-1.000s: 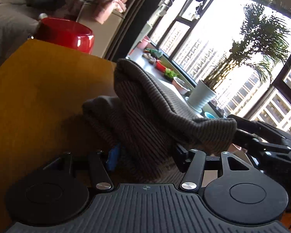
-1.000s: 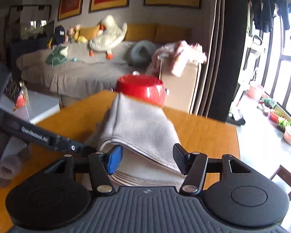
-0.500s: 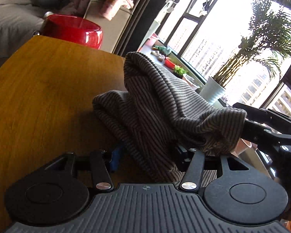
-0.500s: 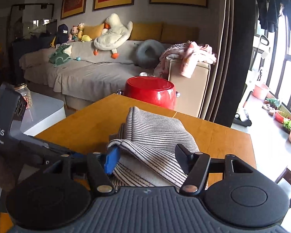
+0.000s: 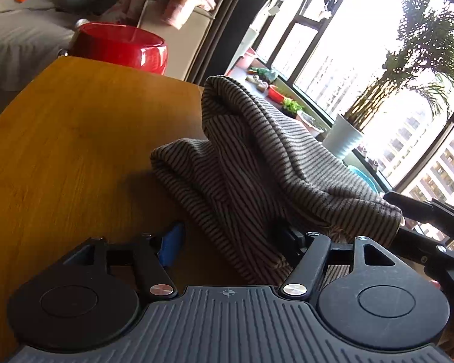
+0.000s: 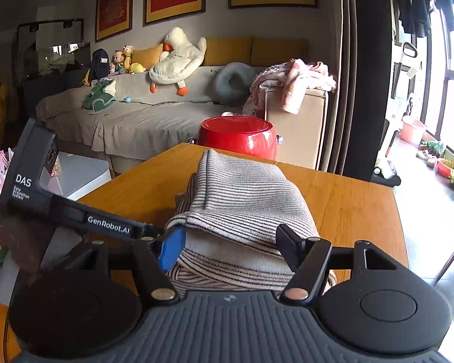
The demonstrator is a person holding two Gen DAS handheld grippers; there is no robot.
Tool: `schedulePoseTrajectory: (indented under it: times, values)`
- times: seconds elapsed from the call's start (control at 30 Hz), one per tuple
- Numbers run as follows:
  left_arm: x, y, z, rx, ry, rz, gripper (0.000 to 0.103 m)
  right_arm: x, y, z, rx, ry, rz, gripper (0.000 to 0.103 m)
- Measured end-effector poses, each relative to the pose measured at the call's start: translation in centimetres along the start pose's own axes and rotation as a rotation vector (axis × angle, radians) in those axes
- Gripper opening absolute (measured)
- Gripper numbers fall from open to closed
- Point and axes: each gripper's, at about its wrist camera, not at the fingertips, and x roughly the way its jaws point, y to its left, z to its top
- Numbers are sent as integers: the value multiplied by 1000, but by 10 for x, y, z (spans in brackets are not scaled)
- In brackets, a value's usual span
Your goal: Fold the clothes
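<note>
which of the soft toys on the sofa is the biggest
The white plush duck with orange feet, sprawled against the yellow cushions. It dwarfs the small dolls and the little yellow toy sitting to its left in the right wrist view.

Black ribbed-plastic left gripper (image 5: 230,239) and matching right gripper (image 6: 230,243): twin round discs, silver pivot screws, one blue finger pad each. White lettering "DAS" and "GenRobot.AI" marks the left unit's side, seen in the right wrist view.

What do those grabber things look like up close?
Each is black plastic with a ribbed grey base, two round discs and silver screws. The left gripper and right gripper each have one blue fingertip pad. White lettering reads DAS and GenRobot.AI.
</note>
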Motion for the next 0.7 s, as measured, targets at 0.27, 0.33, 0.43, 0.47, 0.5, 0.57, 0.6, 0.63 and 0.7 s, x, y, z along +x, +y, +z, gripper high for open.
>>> schedulePoseTrajectory:
  times: [0.27,0.33,0.43,0.47,0.5,0.57,0.6,0.63,0.7]
  values:
    - [0,-5,2,15,13,36,77,-5,-7,-16,33,8,-3,72]
    - [-1,-7,2,21,17,50,77,-6,-8,-19,42,2,5,74]
    - [-2,-11,3,28,21,74,78,-4,-9,-23,51,-1,16,75]
    - [-2,-13,3,29,22,82,79,-4,-9,-25,53,-1,20,75]
    - [-2,-14,3,28,22,91,80,-4,-9,-27,56,-1,24,76]
    - [-2,-15,2,24,21,106,81,-3,-9,-30,65,-1,33,76]
    - [-2,-16,2,21,19,112,82,-3,-9,-32,68,-2,37,78]
    - [-2,-17,1,17,18,119,83,-4,-8,-33,70,-3,41,79]
    - [-3,-17,0,8,14,128,85,-5,-8,-36,68,-6,48,80]
